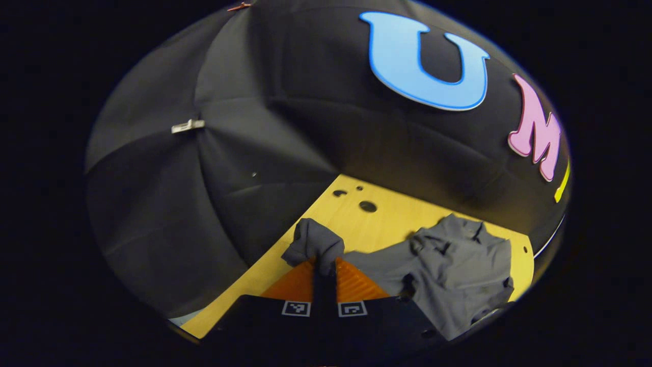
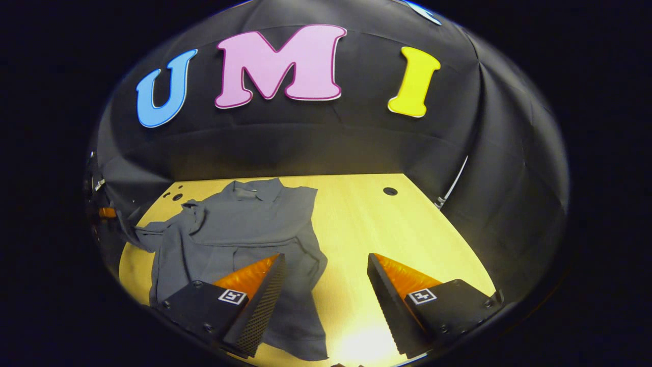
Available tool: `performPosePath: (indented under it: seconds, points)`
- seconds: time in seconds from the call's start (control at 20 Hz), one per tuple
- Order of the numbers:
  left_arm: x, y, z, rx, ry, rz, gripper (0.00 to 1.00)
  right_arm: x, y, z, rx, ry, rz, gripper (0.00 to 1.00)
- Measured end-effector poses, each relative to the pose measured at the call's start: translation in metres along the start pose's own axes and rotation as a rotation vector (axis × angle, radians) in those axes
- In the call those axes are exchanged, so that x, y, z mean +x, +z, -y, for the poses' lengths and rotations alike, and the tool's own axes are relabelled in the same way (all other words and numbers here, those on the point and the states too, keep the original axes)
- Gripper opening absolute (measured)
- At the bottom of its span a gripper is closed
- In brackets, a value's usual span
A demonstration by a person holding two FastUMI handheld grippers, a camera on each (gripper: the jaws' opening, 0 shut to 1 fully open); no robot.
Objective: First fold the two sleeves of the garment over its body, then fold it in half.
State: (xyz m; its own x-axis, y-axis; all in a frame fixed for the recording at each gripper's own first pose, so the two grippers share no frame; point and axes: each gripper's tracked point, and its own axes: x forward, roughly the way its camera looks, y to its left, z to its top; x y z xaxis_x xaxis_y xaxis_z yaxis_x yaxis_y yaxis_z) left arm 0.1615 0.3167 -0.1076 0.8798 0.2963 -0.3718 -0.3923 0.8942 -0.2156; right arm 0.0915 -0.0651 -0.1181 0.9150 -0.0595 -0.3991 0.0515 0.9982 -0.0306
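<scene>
A grey collared garment (image 2: 239, 229) lies on the wooden table (image 2: 367, 224), its collar toward the back wall. One sleeve lies folded across the body. My left gripper (image 1: 324, 264) is shut on the other sleeve's end (image 1: 313, 243), holding it bunched and lifted above the table's left side. From there the sleeve runs to the rumpled grey garment (image 1: 458, 260) at the right in the left gripper view. My right gripper (image 2: 326, 267) is open above the garment's right edge, its left finger (image 2: 260, 290) over the cloth and its right finger (image 2: 392, 290) over bare wood.
The table has small round holes near its far corners (image 2: 390, 191) (image 1: 367, 206). Black cloth walls (image 2: 305, 148) close in the table at the back and both sides. Bare wood lies to the right of the garment in the right gripper view.
</scene>
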Motion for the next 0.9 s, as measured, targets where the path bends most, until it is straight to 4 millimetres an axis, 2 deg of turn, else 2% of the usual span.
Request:
performPosePath:
  seconds: [0.1, 0.2, 0.4, 0.5, 0.65, 0.9]
  points:
    - [0.002, 0.021, 0.037, 0.055, -0.038, 0.03, 0.05, 0.0, -0.004, 0.017, 0.021, -0.011, 0.002, 0.98]
    - [0.006, 0.035, 0.084, 0.106, -0.095, 0.052, 0.05, 0.0, -0.011, 0.034, 0.051, -0.028, -0.009, 0.98]
    - [0.015, 0.041, 0.181, 0.186, -0.205, 0.065, 0.05, 0.006, -0.028, 0.056, 0.115, -0.035, -0.045, 0.98]
    - [0.018, 0.035, 0.231, 0.231, -0.265, 0.059, 0.05, 0.011, -0.032, 0.064, 0.131, -0.034, -0.052, 0.97]
    - [0.02, 0.015, 0.314, 0.305, -0.361, 0.042, 0.05, 0.017, -0.035, 0.073, 0.144, -0.03, -0.063, 0.99]
    - [0.019, -0.031, 0.437, 0.468, -0.486, 0.034, 0.05, 0.025, -0.042, 0.084, 0.145, -0.018, -0.092, 0.99]
